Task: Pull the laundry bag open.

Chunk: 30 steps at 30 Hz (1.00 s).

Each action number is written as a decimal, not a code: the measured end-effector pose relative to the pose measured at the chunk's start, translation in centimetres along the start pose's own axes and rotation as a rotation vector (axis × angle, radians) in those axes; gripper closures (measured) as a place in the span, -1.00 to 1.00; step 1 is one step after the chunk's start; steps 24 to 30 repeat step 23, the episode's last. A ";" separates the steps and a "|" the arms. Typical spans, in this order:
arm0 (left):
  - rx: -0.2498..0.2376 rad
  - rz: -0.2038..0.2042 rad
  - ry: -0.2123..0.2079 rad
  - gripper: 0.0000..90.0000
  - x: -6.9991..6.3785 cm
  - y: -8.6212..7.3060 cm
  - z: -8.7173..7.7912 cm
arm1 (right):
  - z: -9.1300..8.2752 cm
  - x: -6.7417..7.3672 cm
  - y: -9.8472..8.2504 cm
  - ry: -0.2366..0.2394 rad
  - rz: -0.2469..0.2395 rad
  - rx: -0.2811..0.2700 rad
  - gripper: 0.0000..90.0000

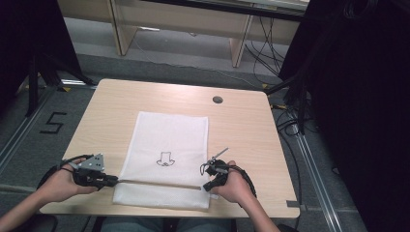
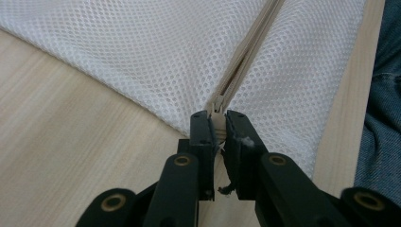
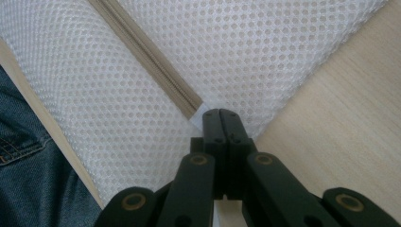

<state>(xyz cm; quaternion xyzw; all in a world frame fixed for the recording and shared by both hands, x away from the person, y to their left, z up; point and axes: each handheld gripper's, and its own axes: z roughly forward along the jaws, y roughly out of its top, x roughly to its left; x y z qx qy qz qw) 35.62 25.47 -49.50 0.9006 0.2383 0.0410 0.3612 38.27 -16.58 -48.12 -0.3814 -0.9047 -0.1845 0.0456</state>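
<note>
On the grey floor [image 1: 29,145] left of the light wooden table [image 1: 241,125], a black figure "5" [image 1: 53,123] is marked (it looks like tape). On the white mesh laundry bag [image 1: 169,130] there is a small black outline drawing [image 1: 167,159], a sign without letters; what it shows I cannot tell. No other text or brand is readable.

Your two grippers are matte black: the left gripper [image 1: 114,181] carries a grey three-cornered plate behind its jaws, the right gripper [image 1: 207,186] trails a black cable. Brass-coloured pivot rings sit below each pair of jaws. You wear blue denim jeans [image 3: 28,175]; your forearms are unsleeved.
</note>
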 end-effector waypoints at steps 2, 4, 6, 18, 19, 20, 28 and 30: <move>-0.006 -0.008 0.000 0.81 0.0 0.0 0.1 | 0.0 -0.1 0.0 -0.007 -0.015 -0.005 1.00; 0.001 -0.002 0.003 0.81 0.1 0.1 0.1 | 0.0 0.0 0.0 -0.013 -0.016 -0.002 1.00; 0.016 -0.001 0.006 0.77 0.0 0.0 0.3 | 0.0 0.2 0.1 -0.028 -0.031 0.001 1.00; -0.303 -0.114 0.119 -0.29 0.5 0.2 -2.4 | -1.5 0.2 0.0 -0.050 -0.032 -0.103 0.55; -0.295 -0.100 0.137 -0.30 0.7 0.0 -2.6 | -1.6 0.2 -0.1 -0.046 -0.020 -0.103 0.51; -0.301 -0.116 0.136 -0.30 0.7 -0.2 -2.7 | -1.6 0.1 -0.1 -0.050 -0.031 -0.117 0.47; -0.307 -0.143 0.146 -0.30 1.2 -0.6 -2.8 | -1.7 -0.2 -0.2 -0.055 -0.029 -0.127 0.44; -0.307 -0.143 0.146 -0.30 1.2 -0.6 -2.8 | -1.7 -0.2 -0.2 -0.055 -0.029 -0.127 0.44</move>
